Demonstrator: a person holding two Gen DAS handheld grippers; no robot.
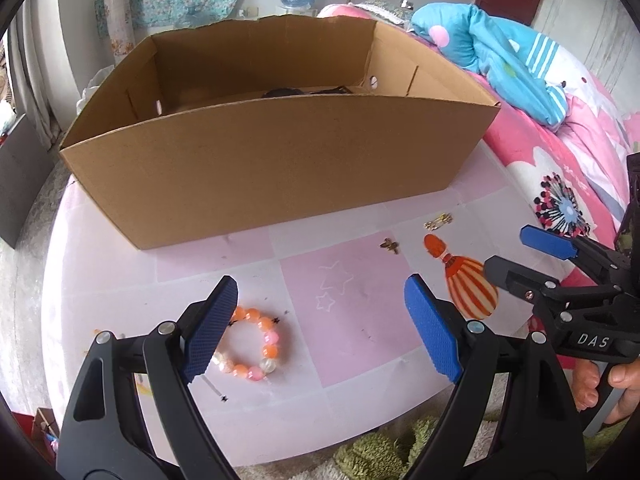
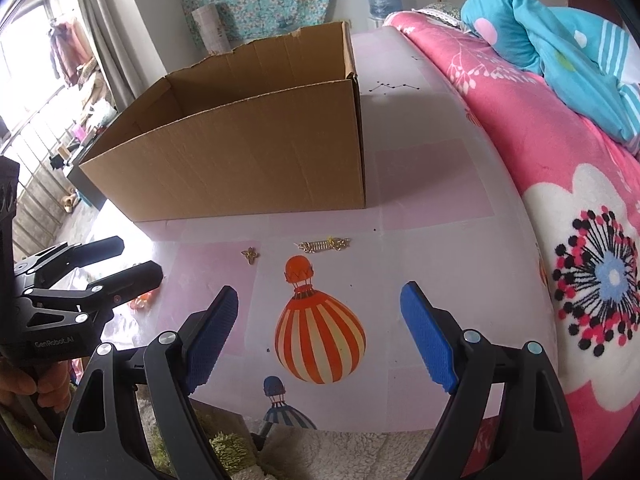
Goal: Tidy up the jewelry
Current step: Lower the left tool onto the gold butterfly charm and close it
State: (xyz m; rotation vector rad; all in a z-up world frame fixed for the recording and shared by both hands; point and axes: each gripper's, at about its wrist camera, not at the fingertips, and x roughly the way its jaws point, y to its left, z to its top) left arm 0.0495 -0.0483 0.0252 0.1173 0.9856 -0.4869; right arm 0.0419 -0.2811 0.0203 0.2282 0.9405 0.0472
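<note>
An orange and pink bead bracelet (image 1: 256, 344) lies on the pink table beside the left finger of my left gripper (image 1: 320, 328), which is open and empty. A small gold butterfly charm (image 1: 390, 245) (image 2: 250, 255) and a gold chain piece (image 1: 438, 221) (image 2: 324, 245) lie in front of the open cardboard box (image 1: 260, 168) (image 2: 248, 160). Something dark lies inside the box. My right gripper (image 2: 318, 334) is open and empty above a printed balloon picture (image 2: 320, 340). In the left wrist view the right gripper (image 1: 516, 252) stands at the right edge.
A bed with a pink floral quilt (image 2: 560, 160) and a blue blanket (image 1: 500, 48) runs along the right side of the table. A green shaggy rug (image 1: 380, 448) lies below the table's near edge. A hand (image 1: 600, 384) holds the right gripper's handle.
</note>
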